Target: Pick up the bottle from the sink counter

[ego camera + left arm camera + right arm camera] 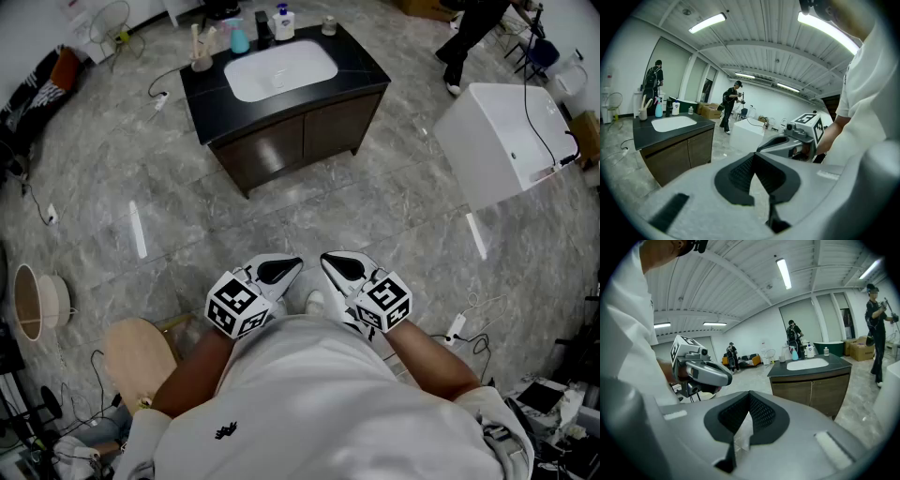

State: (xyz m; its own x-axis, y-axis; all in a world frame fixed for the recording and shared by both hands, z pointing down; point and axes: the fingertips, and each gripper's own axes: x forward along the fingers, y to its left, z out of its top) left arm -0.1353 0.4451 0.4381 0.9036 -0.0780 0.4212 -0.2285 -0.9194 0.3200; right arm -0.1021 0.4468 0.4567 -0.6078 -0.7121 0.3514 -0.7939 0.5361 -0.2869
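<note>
My left claw and right claw are pressed together, empty, well short of the bench; next I approach the bottle.

A grey marble-patterned tile floor fills the room, with a white box-shaped unit at the right and a black cable draped across its top. A round wooden stool sits at lower left, a white power strip lies at lower right, and a person in dark clothes stands at the top right. Tube lights line the ribbed ceiling.
</note>
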